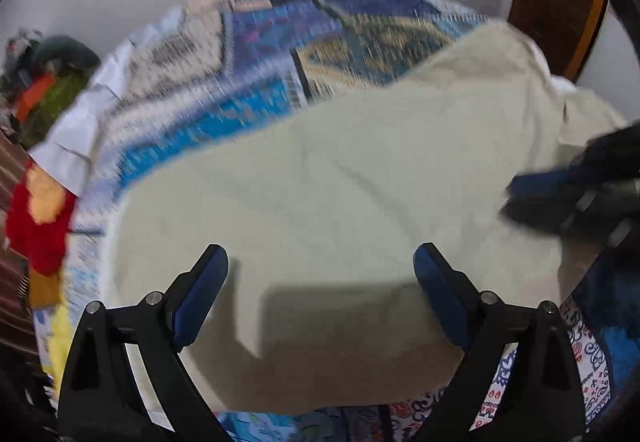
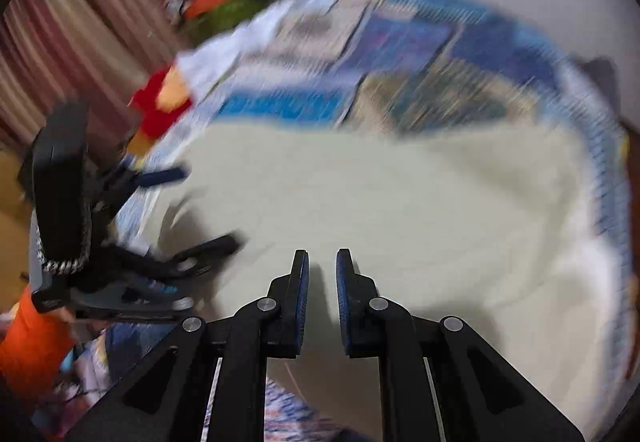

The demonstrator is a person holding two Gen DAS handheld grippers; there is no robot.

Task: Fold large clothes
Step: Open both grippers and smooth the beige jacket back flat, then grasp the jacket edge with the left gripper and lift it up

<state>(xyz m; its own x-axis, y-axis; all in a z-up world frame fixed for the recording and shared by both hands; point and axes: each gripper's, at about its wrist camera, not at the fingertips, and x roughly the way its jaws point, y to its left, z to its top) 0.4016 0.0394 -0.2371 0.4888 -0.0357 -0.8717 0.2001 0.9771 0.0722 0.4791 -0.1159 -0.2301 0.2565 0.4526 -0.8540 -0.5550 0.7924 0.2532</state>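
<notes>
A large cream garment [image 1: 340, 194] lies spread on a blue patterned bedspread [image 1: 248, 54]. My left gripper [image 1: 320, 262] is wide open above the garment's near part and holds nothing. My right gripper [image 2: 322, 262] hovers over the same cream garment [image 2: 400, 210] with its jaws nearly together, a narrow gap between them and no cloth in it. The right gripper shows blurred at the right edge of the left wrist view [image 1: 576, 194]. The left gripper shows open at the left of the right wrist view [image 2: 192, 210]. Both views are motion-blurred.
A red and yellow soft toy [image 1: 40, 218] lies at the bed's left edge; it also shows in the right wrist view [image 2: 160, 98]. A pile of coloured clothes [image 2: 220, 6] sits by the wall. A striped curtain [image 2: 80, 22] hangs at left. A wooden headboard [image 1: 560, 2] stands at right.
</notes>
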